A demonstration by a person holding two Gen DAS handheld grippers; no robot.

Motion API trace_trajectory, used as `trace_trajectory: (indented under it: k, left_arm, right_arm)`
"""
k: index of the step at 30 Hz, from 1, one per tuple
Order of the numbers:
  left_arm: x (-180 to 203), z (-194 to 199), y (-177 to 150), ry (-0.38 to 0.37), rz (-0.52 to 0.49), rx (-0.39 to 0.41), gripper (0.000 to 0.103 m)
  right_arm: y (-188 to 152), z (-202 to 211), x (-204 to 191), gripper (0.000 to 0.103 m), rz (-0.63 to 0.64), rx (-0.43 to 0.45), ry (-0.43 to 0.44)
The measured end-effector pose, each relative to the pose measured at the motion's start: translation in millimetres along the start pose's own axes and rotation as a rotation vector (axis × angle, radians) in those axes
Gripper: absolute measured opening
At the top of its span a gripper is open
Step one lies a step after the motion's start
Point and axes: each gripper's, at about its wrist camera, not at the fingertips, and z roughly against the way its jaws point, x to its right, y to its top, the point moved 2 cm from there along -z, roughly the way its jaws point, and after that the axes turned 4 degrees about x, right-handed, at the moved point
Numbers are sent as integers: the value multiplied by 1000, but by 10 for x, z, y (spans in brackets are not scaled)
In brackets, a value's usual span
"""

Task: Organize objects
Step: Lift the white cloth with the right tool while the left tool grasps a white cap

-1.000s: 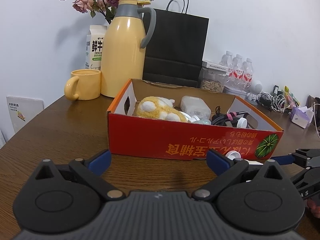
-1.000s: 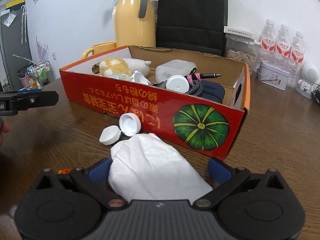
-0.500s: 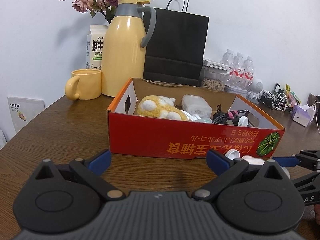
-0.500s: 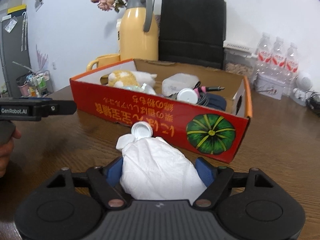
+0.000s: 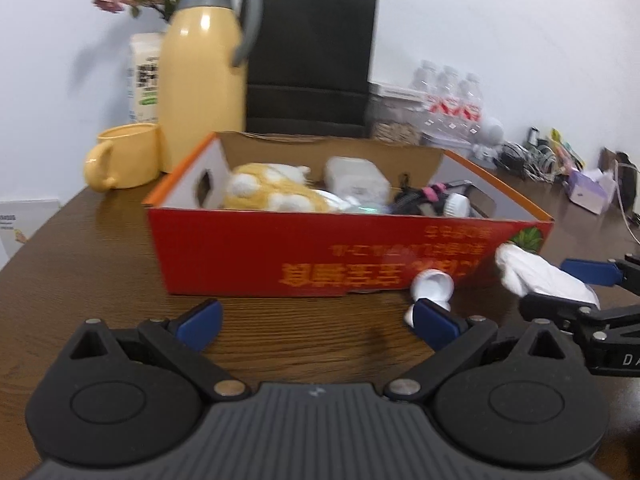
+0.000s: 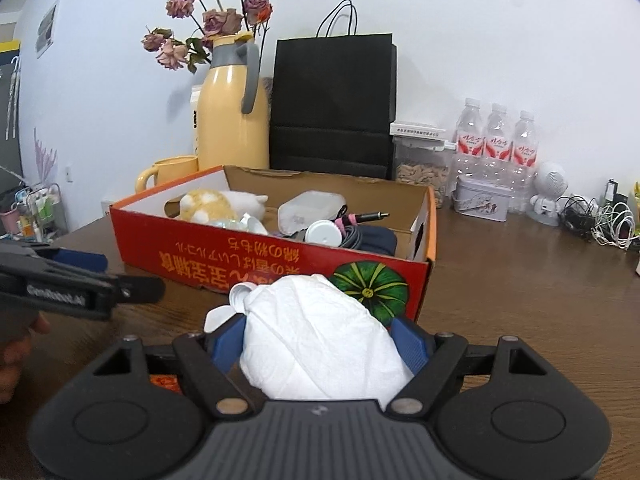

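While the right gripper (image 6: 320,340) has its blue pads pressed against both sides of a white crumpled bundle (image 6: 320,336), the bundle sits raised off the table (image 6: 520,300), just in front of the red cardboard box (image 6: 260,256) near the corner printed with a green pumpkin. From the left wrist view the same bundle (image 5: 540,276) shows at the far right, clamped between the other tool's fingers beside that corner of the box (image 5: 280,256).

The left gripper (image 5: 316,320) hangs low over the table (image 5: 100,260) with its fingers spread wide and nothing between them, pointed at the long red wall of the box. Two white bottle caps (image 5: 434,284) lie on the wood close against the box front, one partly hidden behind the left tool's right finger; that view is blurred, so I cannot tell whether the caps touch each other.

Inside the box lie a yellow and white plush toy (image 6: 212,206), a clear plastic container (image 6: 312,208), a round white lid (image 6: 324,233) and a dark tangle of cable with a pink-banded plug (image 6: 360,218).

Behind the box stand a yellow thermos jug (image 6: 234,120), a yellow mug (image 6: 172,170), a black paper bag (image 6: 334,108) and three water bottles (image 6: 496,140).
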Motion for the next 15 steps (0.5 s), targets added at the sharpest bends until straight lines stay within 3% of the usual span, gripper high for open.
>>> trace_trajectory:
  k: [15]
  left_arm:
    - [473,-359,22,-66,-55,-90,103]
  right_arm:
    - [43,131,81,78,-36,77,-47]
